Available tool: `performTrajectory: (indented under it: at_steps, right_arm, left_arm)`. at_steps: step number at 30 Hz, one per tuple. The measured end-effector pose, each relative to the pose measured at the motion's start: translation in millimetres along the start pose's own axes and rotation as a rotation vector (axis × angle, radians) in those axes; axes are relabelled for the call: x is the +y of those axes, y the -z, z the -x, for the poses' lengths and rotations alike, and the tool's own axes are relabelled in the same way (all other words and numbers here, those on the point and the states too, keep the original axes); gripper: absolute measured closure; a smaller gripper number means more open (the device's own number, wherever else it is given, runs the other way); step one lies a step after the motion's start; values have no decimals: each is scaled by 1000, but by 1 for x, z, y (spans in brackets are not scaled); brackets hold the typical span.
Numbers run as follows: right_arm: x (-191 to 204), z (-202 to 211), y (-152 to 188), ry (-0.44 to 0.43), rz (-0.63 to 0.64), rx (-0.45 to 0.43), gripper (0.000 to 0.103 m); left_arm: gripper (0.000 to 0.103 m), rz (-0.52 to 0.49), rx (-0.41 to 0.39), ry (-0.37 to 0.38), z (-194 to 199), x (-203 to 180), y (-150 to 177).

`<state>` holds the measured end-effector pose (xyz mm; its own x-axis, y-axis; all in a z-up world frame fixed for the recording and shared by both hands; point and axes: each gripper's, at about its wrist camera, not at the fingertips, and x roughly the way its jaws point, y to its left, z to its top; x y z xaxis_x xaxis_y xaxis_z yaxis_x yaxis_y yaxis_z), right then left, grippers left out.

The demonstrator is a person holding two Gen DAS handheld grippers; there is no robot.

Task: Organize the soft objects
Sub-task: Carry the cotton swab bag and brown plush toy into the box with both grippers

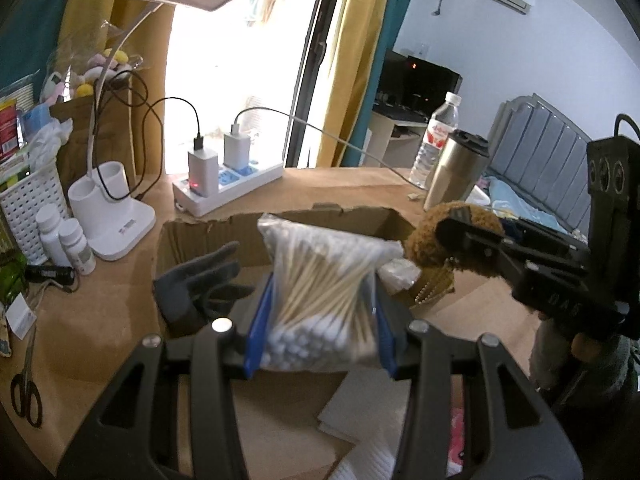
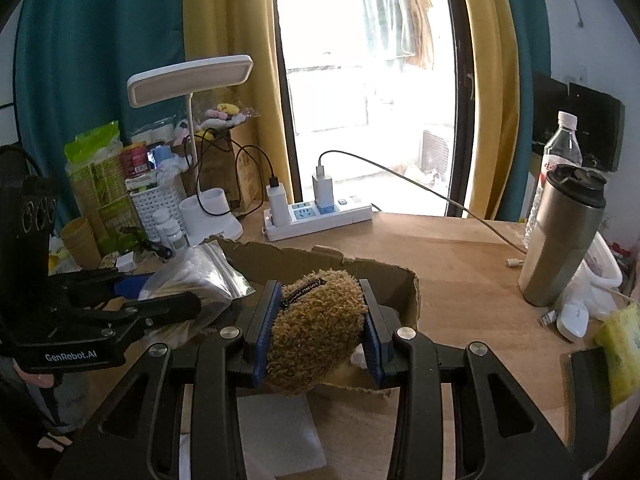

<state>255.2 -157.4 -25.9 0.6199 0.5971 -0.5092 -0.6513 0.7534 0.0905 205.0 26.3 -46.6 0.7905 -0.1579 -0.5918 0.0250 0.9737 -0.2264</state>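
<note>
Desk (image 2: 460, 256): wooden top carrying everything here, with a white power strip (image 2: 320, 218) and a white desk lamp (image 2: 192, 80) towards the window.
Cardboard box (image 1: 208, 236): open, torn along its rim, standing on the desk in front of the power strip; both grippers are held over it.
Steel tumbler (image 2: 560, 240): upright on the desk to the right of the box, a clear water bottle (image 2: 560, 148) just behind it.
Left gripper (image 1: 320, 320): angled downward toward the box, its blue-padded fingers (image 1: 260, 320) pinching a bag from both sides near the bag's lower end.
Right gripper (image 2: 320, 328): also tilted downward, to the right of the left one; its blue pads (image 2: 266, 320) press into both flanks of a plush toy and squeeze it.
Bag of cotton swabs (image 1: 324, 292): clear zip bag held above the box's open top; the sticks run along the bag's length, away from the left wrist camera and slightly fanned, with white tips bunched at the near end.
Brown plush toy (image 2: 320, 324): rounded and shaggy, gripped over the box's right side, long axis running away from the right wrist camera, a dark label on its far upper end.
Dark glove (image 1: 200, 284): lying inside the box on its left side, fingers pointing up and to the right in the left wrist view.
</note>
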Motion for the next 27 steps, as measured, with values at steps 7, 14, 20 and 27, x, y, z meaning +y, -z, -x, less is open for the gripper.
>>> performTrajectory:
  at_steps: [7,14,20,27]
  right_arm:
    - [-2,-13,-3,-12,-6,7,63]
    - [-5,-30,0,-20,-12,39,63]
    - [-9,-44,6,-24,-27,68,63]
    - [-10,-60,13,-36,-40,107,63]
  left_arm:
    - [57,4,12,2,-15,3,-3]
    - [57,15,38,-2,-34,9,-5]
    - [57,24,65,1,-47,14,-3]
    - [56,29,105,-1,-65,17,-1]
